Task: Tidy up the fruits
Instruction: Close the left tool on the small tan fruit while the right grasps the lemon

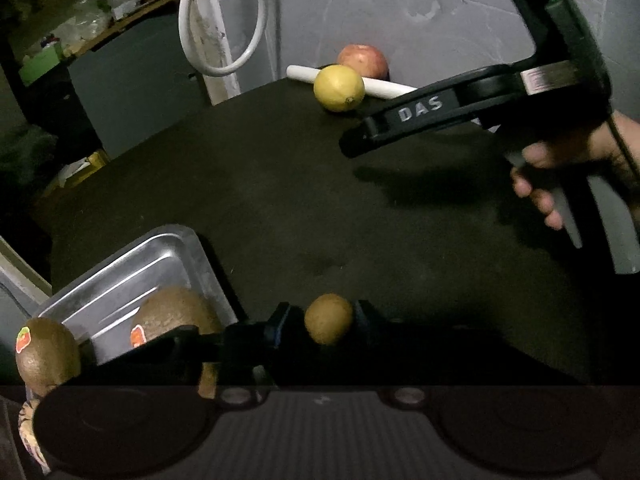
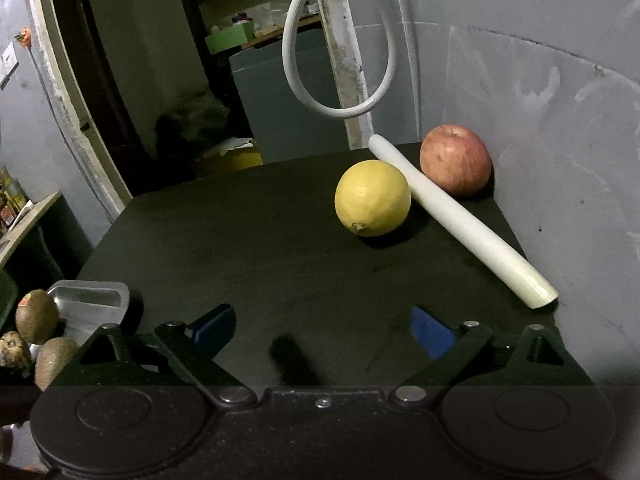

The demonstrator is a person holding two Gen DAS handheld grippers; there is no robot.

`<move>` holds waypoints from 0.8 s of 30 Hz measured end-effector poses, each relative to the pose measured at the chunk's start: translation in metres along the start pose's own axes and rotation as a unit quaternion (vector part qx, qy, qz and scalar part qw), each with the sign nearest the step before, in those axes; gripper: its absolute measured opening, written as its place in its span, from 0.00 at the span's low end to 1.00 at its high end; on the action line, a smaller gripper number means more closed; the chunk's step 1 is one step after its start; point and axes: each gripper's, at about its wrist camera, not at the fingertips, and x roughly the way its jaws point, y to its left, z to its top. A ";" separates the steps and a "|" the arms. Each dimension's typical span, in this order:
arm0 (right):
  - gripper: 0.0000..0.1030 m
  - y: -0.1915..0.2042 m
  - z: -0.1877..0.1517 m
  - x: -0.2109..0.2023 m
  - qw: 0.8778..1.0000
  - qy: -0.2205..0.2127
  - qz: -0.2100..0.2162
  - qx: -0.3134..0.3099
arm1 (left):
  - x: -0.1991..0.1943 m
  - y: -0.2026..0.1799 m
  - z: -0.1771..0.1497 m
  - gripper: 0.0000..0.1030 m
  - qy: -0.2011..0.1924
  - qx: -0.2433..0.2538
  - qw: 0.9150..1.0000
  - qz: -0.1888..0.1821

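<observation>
A small brown kiwi (image 1: 328,324) sits between the fingers of my left gripper (image 1: 326,322), which is shut on it just over the black table (image 1: 280,200). To its left lies a metal tray (image 1: 132,276) holding a larger kiwi (image 1: 176,316); another kiwi (image 1: 47,350) rests at the tray's near corner. A yellow lemon (image 2: 373,198) and a red apple (image 2: 455,160) lie at the table's far end, with a white tube (image 2: 460,224) between them. My right gripper (image 2: 324,328) is open and holds nothing, short of the lemon. In the left wrist view it hangs at the right in a person's hand (image 1: 560,168).
A white cable loop (image 2: 296,80) hangs behind the table's far edge. A grey wall (image 2: 560,140) closes the right side. The tray (image 2: 92,300) and two kiwis (image 2: 37,315) sit at the table's left edge, next to a speckled object (image 2: 14,350).
</observation>
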 end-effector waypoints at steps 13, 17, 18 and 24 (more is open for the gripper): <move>0.87 -0.002 0.018 0.036 0.999 -0.019 -0.039 -0.003 | 0.011 0.005 0.012 0.27 -0.010 -0.056 0.998 -0.005; 0.85 -0.003 0.027 0.048 0.999 -0.023 -0.047 -0.006 | 0.014 0.006 0.016 0.27 -0.008 -0.065 0.998 -0.002; 0.85 -0.003 0.028 0.050 0.999 -0.023 -0.048 -0.007 | 0.015 0.007 0.018 0.27 -0.008 -0.068 0.998 -0.002; 0.82 -0.003 0.036 0.061 0.998 -0.028 -0.053 -0.016 | 0.021 0.009 0.023 0.27 -0.012 -0.083 0.996 0.002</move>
